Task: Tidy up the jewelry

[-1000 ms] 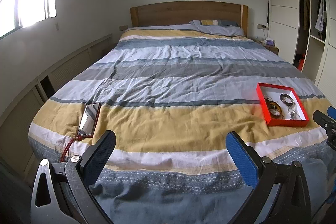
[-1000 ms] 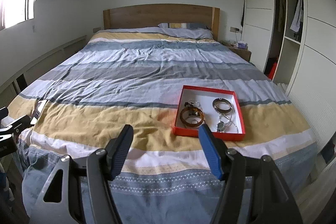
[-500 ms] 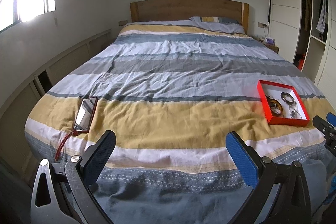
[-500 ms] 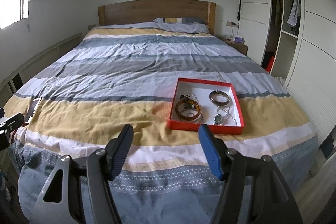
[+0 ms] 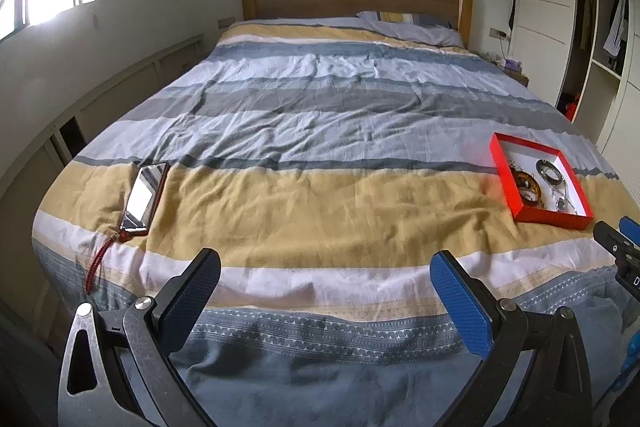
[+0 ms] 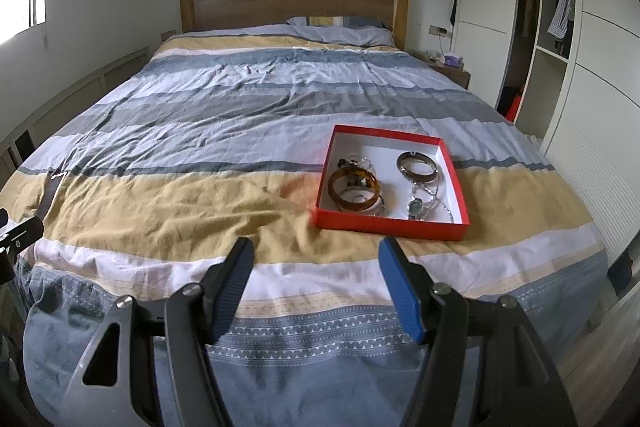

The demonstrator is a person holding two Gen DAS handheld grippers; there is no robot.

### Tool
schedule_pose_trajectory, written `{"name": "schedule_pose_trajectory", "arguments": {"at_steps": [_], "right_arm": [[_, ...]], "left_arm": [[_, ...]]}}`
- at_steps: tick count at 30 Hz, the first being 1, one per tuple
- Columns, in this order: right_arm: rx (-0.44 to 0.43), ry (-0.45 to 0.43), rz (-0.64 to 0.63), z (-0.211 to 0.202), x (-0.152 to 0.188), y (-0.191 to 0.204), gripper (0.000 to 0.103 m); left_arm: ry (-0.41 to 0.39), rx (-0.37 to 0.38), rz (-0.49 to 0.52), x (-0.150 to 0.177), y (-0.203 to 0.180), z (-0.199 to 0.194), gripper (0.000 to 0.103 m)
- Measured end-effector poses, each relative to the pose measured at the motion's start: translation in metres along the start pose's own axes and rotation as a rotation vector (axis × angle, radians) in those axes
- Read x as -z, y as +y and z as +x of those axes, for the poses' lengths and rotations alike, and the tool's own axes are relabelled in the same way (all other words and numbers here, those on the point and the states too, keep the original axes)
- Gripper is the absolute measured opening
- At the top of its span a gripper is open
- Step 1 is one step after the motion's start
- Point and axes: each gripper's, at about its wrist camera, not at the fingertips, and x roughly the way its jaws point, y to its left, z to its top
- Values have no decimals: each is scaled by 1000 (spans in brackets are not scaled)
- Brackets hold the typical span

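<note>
A red tray (image 6: pixel 390 225) with a white inside lies on the striped bed near its foot, right of centre; it also shows in the left wrist view (image 5: pixel 507 179). In it lie an amber bangle (image 6: pixel 353 189), a dark bangle (image 6: pixel 417 167), a wristwatch (image 6: pixel 417 205) and small pieces at the back left. My right gripper (image 6: pixel 316 259) is open and empty, just short of the tray's near left corner, above the bed's foot. My left gripper (image 5: pixel 325 269) is open and empty over the bed's foot, far left of the tray.
A phone in a red case (image 5: pixel 143 197) with a red cord lies on the bed's left side. The striped duvet (image 6: pixel 248 131) covers the bed up to a wooden headboard (image 6: pixel 294 3). White wardrobes (image 6: pixel 592 67) stand on the right, a nightstand (image 6: pixel 450 69) by the headboard.
Both grippers have risen and moved forward, so I look down on the bed more. The tray sits closer to my right gripper. Both stay open.
</note>
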Motion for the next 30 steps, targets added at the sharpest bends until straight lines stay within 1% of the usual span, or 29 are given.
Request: {"name": "schedule_pose_trajectory", "arguments": {"at_steps": [17, 30], "right_arm": [[15, 53, -18, 25, 4, 3, 63], [20, 70, -29, 32, 5, 6, 63]], "left_arm": [[78, 30, -2, 8, 2, 35, 102], [98, 34, -1, 11, 2, 44, 102]]}}
